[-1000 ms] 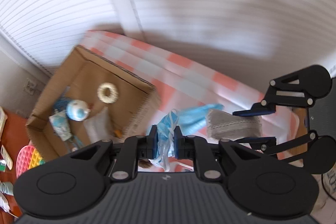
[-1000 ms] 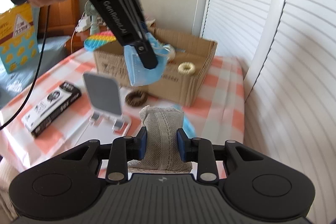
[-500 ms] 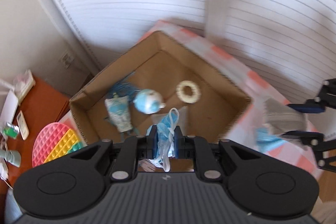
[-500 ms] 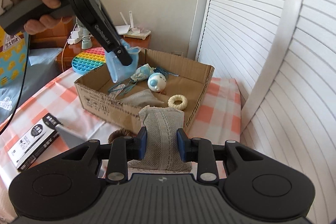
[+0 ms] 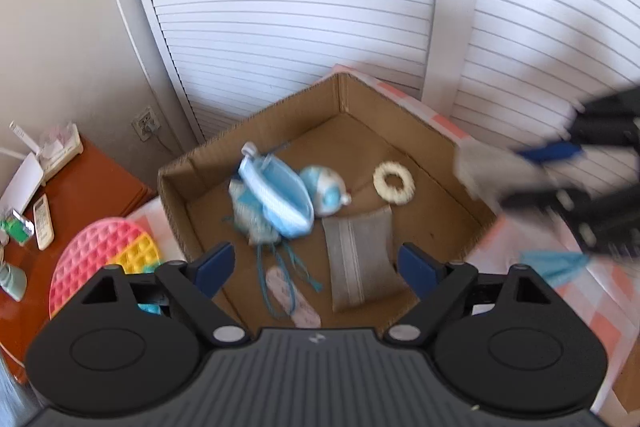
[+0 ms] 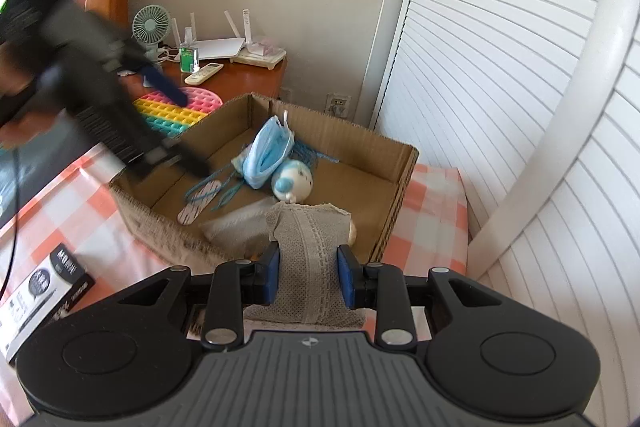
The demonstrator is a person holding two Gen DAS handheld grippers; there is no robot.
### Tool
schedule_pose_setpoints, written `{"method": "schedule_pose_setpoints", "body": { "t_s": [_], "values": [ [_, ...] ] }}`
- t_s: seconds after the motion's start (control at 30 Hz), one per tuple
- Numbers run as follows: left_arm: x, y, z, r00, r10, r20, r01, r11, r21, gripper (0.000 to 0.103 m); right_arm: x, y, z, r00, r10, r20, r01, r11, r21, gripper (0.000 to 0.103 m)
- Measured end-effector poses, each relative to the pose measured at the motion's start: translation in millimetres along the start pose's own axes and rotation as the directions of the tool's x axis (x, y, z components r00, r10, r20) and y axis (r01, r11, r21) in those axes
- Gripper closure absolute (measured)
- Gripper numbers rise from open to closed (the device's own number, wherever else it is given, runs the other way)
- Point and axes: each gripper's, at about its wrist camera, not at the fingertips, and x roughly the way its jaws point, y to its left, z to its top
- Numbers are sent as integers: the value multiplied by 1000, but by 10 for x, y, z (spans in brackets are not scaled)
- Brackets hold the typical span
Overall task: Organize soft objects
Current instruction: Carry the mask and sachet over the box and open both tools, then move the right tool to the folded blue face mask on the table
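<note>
Spreading wide over the box (image 5: 256, 125): left gripper (image 5: 316, 267), jaws opening, nothing between them (mask (image 5: 280, 199) lying inside). Pinching a grey lace cloth (image 6: 310, 255) above the box's near corner: right gripper (image 6: 308, 277).

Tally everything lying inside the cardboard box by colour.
Blue or blue-and-white: 3 (face mask, round toy, stringed pouch)
Grey: 1 (lace cloth)
Cream: 1 (ring)
Pinkish: 1 (slipper-shaped piece)
Total: 6
</note>
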Motion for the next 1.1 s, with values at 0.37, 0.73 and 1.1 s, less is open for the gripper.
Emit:
{"method": "schedule_pose_setpoints", "body": {
  "t_s": [0.37, 0.73, 1.1],
  "values": [
    [-266, 8, -670, 998, 62, 23, -62, 998, -1, 9, 494, -99, 504, 999, -21, -24, 21, 1000, -16, 69],
    [-345, 103, -1034, 999, 16, 36, -13, 997, -71, 9, 954, -341, 869, 997, -66, -31, 68, 994, 89, 12],
    [-634, -111, -1114, 996, 34, 84, -26, 996, -90, 6, 361, -164, 506, 998, -58, -11, 59, 994, 94, 0]
  ]
}}
